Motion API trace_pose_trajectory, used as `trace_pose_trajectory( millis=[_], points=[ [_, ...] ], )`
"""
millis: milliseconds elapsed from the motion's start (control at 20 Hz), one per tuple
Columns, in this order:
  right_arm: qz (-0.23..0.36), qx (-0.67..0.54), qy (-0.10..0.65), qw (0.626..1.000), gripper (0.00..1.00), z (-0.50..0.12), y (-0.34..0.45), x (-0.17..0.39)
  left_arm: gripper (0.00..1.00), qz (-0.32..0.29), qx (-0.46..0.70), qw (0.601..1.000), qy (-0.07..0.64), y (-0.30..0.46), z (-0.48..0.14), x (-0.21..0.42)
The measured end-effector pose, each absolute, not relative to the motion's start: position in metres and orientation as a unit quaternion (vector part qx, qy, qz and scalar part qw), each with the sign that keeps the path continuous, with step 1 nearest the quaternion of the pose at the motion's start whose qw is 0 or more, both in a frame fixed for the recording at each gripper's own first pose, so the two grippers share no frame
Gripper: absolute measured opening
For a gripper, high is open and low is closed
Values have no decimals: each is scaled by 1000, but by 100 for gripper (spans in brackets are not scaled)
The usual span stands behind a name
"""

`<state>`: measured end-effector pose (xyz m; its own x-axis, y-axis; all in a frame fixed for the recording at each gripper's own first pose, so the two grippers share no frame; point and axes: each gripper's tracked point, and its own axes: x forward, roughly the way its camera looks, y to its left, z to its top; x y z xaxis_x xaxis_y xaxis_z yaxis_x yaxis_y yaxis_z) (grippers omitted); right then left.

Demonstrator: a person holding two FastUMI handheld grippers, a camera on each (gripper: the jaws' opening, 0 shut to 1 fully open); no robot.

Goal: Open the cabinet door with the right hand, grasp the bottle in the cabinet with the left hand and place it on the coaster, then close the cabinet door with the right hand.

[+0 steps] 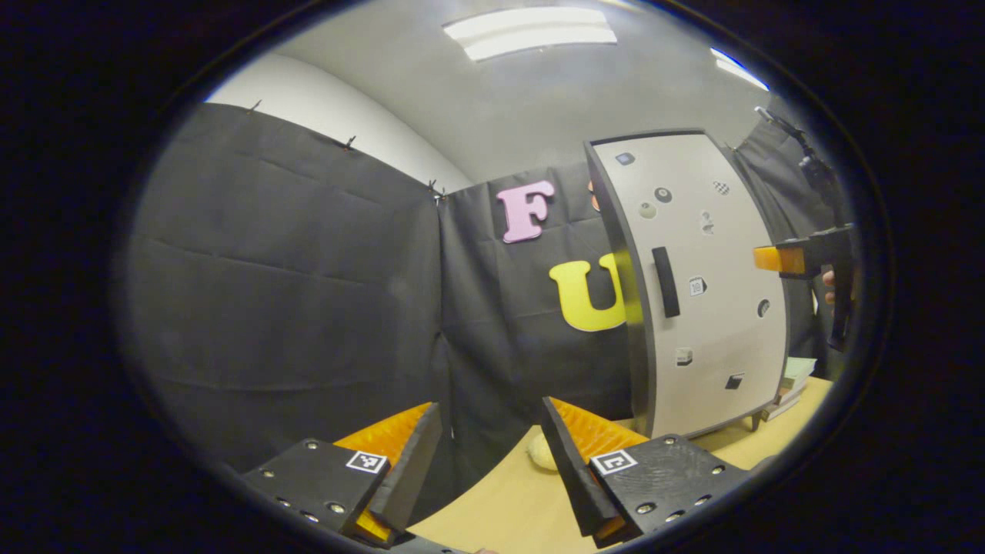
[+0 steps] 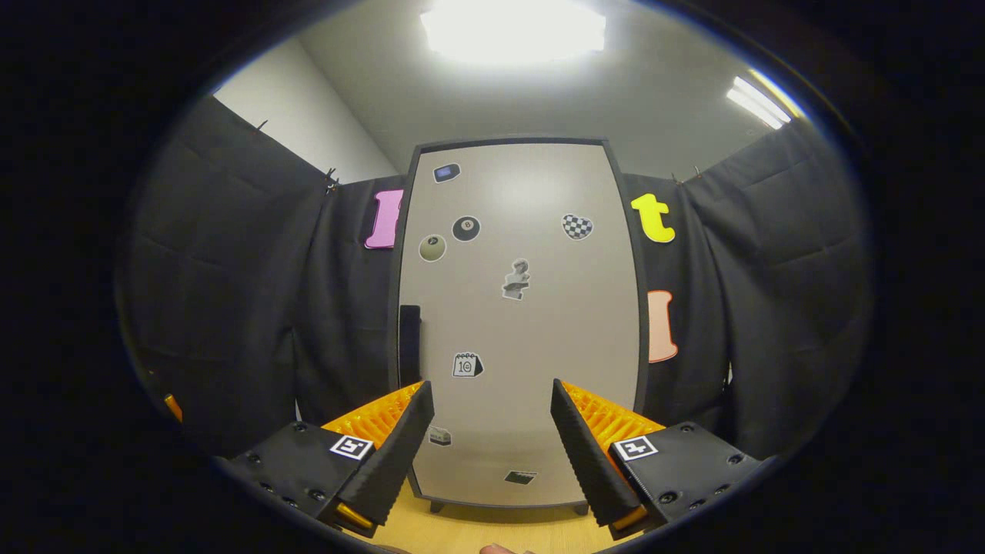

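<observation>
Cabinet door [image 2: 523, 323] shut, straight ahead of gaping right tongs [image 2: 489, 419]

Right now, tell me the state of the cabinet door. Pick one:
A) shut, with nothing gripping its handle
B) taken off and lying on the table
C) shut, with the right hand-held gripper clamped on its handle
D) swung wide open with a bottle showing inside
A: the cabinet door sits flush in its frame, and the dark handle at its left edge is untouched, with the right hand-held gripper open in front of the door.
</observation>
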<state>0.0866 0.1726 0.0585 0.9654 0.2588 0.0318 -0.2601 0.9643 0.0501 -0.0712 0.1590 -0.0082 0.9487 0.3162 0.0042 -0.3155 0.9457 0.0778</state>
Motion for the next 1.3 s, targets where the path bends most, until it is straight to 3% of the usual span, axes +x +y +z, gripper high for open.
trace_pose_trajectory(
  millis=[550,600,650,900,1000,1050,1150,1300],
  points=[
    [160,35,7,986,98,59,250,146,78,241,37,969,26,235,-26,-115],
    [162,32,7,986,98,59,257,150,84,249,37,967,28,243,-27,-119],
    [166,31,8,986,96,60,265,155,77,256,37,966,30,249,-29,-122],
    [173,21,20,984,98,57,297,182,78,286,36,957,40,260,-38,-126],
    [172,13,30,985,98,50,307,194,84,296,37,954,43,267,-44,-129],
    [171,11,36,984,96,47,311,201,78,300,37,952,44,270,-45,-130],
    [167,11,43,985,97,42,318,213,81,308,36,950,45,282,-46,-132],
    [160,21,70,984,84,30,325,226,81,319,37,946,44,292,-48,-145]
  ],
)
